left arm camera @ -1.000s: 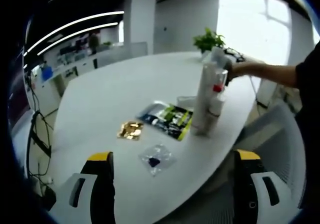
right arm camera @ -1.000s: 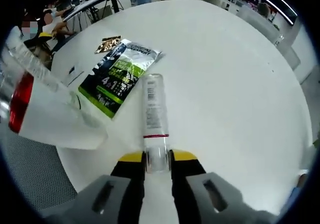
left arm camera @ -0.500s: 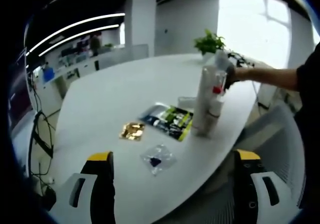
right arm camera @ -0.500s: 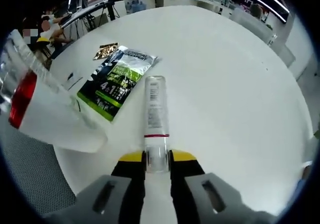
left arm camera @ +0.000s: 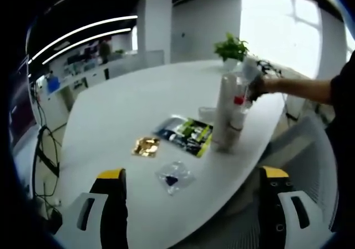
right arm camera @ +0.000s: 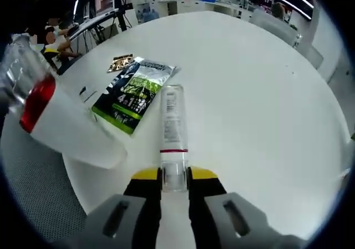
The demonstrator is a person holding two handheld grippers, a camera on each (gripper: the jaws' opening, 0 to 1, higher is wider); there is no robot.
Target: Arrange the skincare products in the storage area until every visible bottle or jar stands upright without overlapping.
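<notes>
Two tongs: right tongs (right arm camera: 175,178) clench a slim clear-capped white tube (right arm camera: 173,128), its cap partly hidden; left tongs (left arm camera: 191,202) spread empty above the white surface (left arm camera: 138,99).

**Gripper and sleeve appearance**

Each gripper, left gripper (left arm camera: 193,204) and right gripper (right arm camera: 175,181), is built with black jaws, yellow-capped tips and grey slotted housings. A dark sleeve (left arm camera: 345,88) is worn on the person's arm.
</notes>
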